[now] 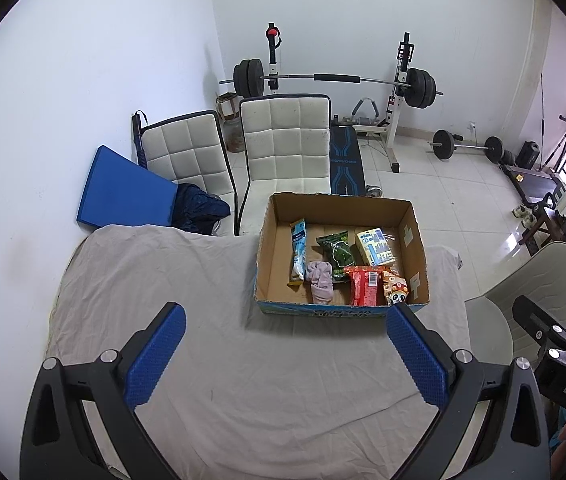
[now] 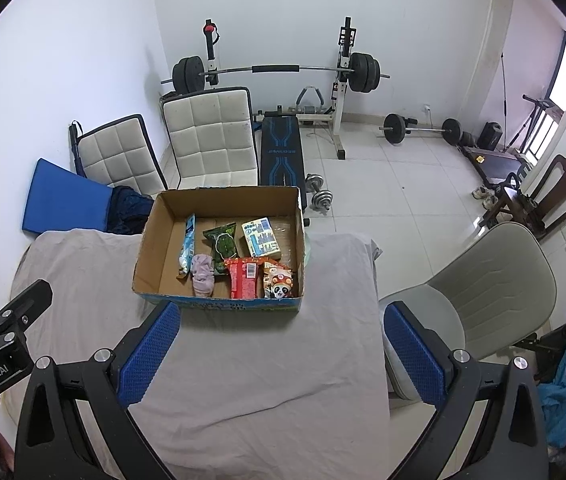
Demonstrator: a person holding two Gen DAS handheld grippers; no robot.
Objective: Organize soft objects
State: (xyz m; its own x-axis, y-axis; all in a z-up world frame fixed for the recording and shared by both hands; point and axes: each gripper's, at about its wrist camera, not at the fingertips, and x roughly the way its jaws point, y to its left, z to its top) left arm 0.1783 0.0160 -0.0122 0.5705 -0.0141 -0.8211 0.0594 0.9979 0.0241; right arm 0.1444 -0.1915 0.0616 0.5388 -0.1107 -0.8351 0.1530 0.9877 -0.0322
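An open cardboard box (image 1: 271, 256) (image 2: 151, 248) stands on the far part of a table under a grey cloth (image 1: 211, 360) (image 2: 263, 380). Inside lie a light blue packet (image 1: 298, 256) (image 2: 187, 249), a green snack bag (image 1: 337, 252) (image 2: 223, 246), a yellow-blue pack (image 1: 375, 246) (image 2: 261, 237), a pink cloth (image 1: 321, 280) (image 2: 203, 276), a red packet (image 1: 365, 285) (image 2: 245, 278) and a panda-print pouch (image 1: 395, 290) (image 2: 279, 282). My left gripper (image 1: 287, 324) is open and empty, short of the box. My right gripper (image 2: 283, 320) is open and empty, near the box's front wall.
Two white padded chairs (image 1: 287, 140) (image 2: 211, 136) and a blue mat (image 1: 123, 192) stand behind the table. A beige chair (image 2: 483, 276) is at the right. A barbell rack (image 1: 335, 80), weight bench (image 2: 281, 152) and dumbbells (image 2: 319, 192) fill the tiled floor beyond.
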